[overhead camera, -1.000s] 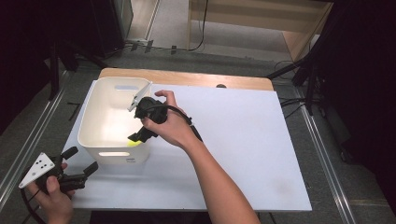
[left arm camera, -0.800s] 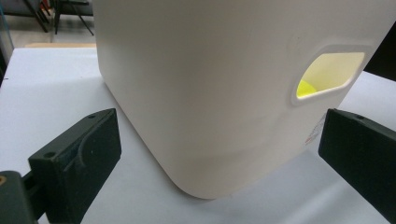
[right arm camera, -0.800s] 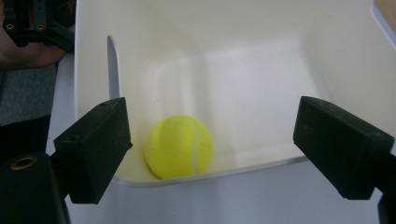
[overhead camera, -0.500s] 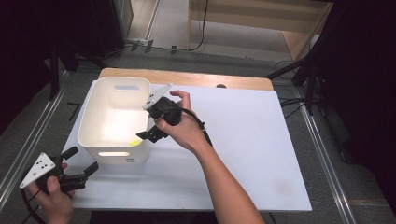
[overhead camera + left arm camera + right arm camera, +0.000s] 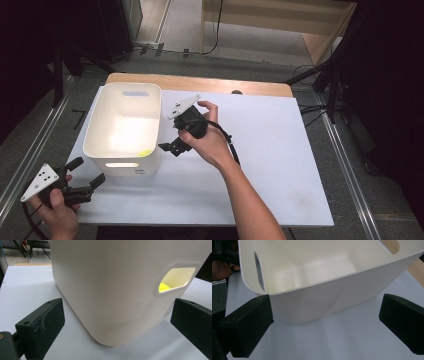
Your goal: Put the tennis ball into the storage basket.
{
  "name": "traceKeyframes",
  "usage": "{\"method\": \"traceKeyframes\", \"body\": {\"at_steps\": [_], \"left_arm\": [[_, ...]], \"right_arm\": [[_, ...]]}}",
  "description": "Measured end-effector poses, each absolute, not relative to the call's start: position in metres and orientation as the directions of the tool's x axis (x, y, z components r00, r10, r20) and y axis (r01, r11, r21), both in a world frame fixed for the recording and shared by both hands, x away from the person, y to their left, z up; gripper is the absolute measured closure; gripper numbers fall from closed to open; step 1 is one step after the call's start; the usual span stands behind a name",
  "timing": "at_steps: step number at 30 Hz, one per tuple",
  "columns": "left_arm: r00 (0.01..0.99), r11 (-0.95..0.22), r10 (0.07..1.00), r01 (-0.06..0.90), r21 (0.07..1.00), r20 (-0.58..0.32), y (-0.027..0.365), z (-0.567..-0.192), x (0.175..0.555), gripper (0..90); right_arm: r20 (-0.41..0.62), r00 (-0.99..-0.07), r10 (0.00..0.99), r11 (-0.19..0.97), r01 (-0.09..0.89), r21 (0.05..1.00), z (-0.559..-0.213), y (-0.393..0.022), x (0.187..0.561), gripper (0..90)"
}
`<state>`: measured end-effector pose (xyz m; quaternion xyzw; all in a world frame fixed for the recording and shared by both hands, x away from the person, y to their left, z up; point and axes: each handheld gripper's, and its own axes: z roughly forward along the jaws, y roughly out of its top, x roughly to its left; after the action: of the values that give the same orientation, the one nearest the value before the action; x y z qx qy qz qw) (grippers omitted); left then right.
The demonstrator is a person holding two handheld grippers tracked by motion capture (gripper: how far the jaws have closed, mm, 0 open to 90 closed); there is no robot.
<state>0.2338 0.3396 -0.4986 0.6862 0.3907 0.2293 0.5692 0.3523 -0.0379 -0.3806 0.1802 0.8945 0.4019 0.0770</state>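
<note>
- On the left half of the white desk [image 5: 280,165] stands a white bin [image 5: 123,131], upright, open at the top, with a cut-out handle slot in its near wall and another in its far wall.
- Down inside the bin, at its near right corner, lies a small yellow-green thing [image 5: 145,153]; the high view gives just a patch of it, and the left gripper view catches it through the handle slot [image 5: 176,280] as a bright yellow spot. What it is cannot be told.
- Just to the right of the bin hangs the right gripper [image 5: 169,147], held in the person's right hand [image 5: 207,142] above the desk, clear of the bin wall and tipped down toward the bin's near right corner.
- Its fingers [image 5: 249,325] have just been opening and now stand wide apart, with nothing between them; in the right gripper view they frame the bin's corner from outside.
- Near the desk's front left corner, the left gripper [image 5: 87,174] rests in the person's left hand [image 5: 57,212], pointing toward the bin's near wall.
- Its fingers [image 5: 42,325] are spread wide too, empty, with the bin's rounded near corner showing between them but untouched.
</note>
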Motion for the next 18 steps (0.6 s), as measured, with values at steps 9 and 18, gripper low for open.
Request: {"method": "traceKeyframes", "body": {"at_steps": [9, 18], "left_arm": [[0.586, -0.056, 0.801, 0.278, 0.959, -0.123, 0.339, -0.499, 0.233, 0.0], [0.587, -0.059, 0.8, 0.277, 0.959, -0.12, 0.338, -0.499, 0.233, 0.0]], "right_arm": [[0.021, -0.899, 0.438, 0.569, 0.296, 0.768, -0.389, -0.067, 0.345, 0.0], [0.05, -0.861, 0.506, 0.513, 0.347, 0.785, -0.403, -0.105, 0.335, 0.0]]}}
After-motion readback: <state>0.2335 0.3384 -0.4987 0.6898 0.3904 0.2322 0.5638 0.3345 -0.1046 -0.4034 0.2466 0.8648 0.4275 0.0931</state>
